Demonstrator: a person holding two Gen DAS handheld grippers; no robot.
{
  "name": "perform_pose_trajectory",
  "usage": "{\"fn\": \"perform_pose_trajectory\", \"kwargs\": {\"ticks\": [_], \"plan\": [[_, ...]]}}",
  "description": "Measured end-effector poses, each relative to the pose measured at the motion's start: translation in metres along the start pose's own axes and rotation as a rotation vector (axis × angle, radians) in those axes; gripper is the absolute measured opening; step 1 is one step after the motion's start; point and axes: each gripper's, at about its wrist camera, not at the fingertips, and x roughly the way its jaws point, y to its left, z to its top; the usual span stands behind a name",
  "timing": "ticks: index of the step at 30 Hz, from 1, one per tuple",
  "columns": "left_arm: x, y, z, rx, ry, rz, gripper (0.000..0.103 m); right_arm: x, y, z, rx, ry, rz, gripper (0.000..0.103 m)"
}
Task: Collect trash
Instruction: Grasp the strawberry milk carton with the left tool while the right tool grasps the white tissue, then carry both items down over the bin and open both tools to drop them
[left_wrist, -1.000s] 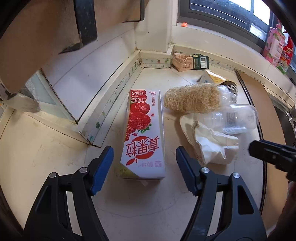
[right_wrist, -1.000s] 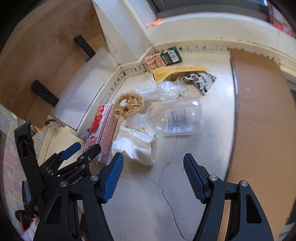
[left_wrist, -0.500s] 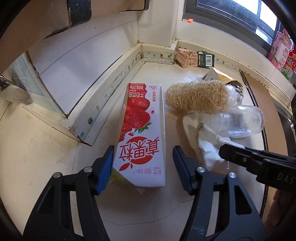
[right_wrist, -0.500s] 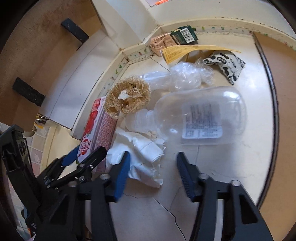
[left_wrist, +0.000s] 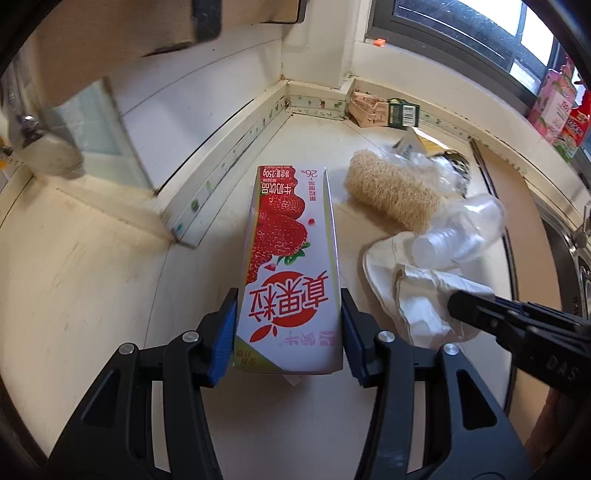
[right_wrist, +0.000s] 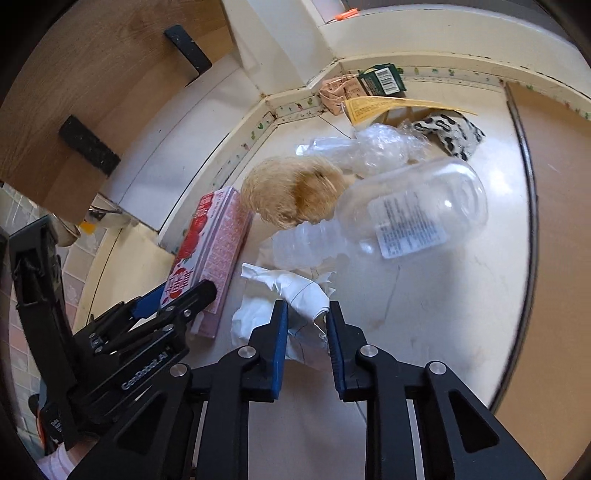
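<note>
A strawberry milk carton (left_wrist: 288, 258) lies flat on the cream counter (left_wrist: 92, 295). My left gripper (left_wrist: 288, 332) straddles its near end, jaws closing, both blue pads against its sides. To the right lies a crumpled white paper (right_wrist: 295, 291). My right gripper (right_wrist: 304, 325) is shut on its near edge. The left wrist view shows the right gripper (left_wrist: 461, 304) reaching in over the paper (left_wrist: 417, 295). The right wrist view shows the left gripper (right_wrist: 181, 291) on the carton (right_wrist: 210, 243).
Beyond the paper lie a clear plastic bottle (right_wrist: 424, 210), a tan loofah (right_wrist: 295, 192) and crinkled clear wrap (right_wrist: 373, 147). A yellow packet (right_wrist: 373, 107), a spotted wrapper (right_wrist: 450, 129) and a green box (right_wrist: 384, 79) sit near the back ledge. A wooden board (right_wrist: 554, 221) borders the right.
The left gripper slid forward around the carton's near end and narrowed onto it. The right gripper came down over the crumpled paper and closed on it.
</note>
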Motion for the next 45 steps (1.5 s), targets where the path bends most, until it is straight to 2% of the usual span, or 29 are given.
{"fn": "perform_pose_trajectory", "kwargs": {"ticks": [11,21,31,37,45], "plan": [[-0.080,0.006,-0.043,0.057,-0.018,-0.075,0.047,-0.050,0.026,-0.054,0.013,-0.027,0.000,0.019],[-0.120,0.012,-0.074,0.153,-0.024,-0.139,0.047,-0.084,0.055,-0.112,0.020,-0.059,-0.049,0.019],[-0.138,0.015,-0.096,0.212,-0.038,-0.166,0.047,-0.115,0.061,-0.164,0.047,-0.103,-0.117,0.017],[-0.150,0.016,-0.107,0.220,-0.050,-0.191,0.047,-0.129,0.056,-0.195,0.060,-0.103,-0.153,0.017],[-0.153,0.007,-0.121,0.261,-0.041,-0.237,0.047,-0.137,0.046,-0.220,0.073,-0.086,-0.217,0.017]]}}
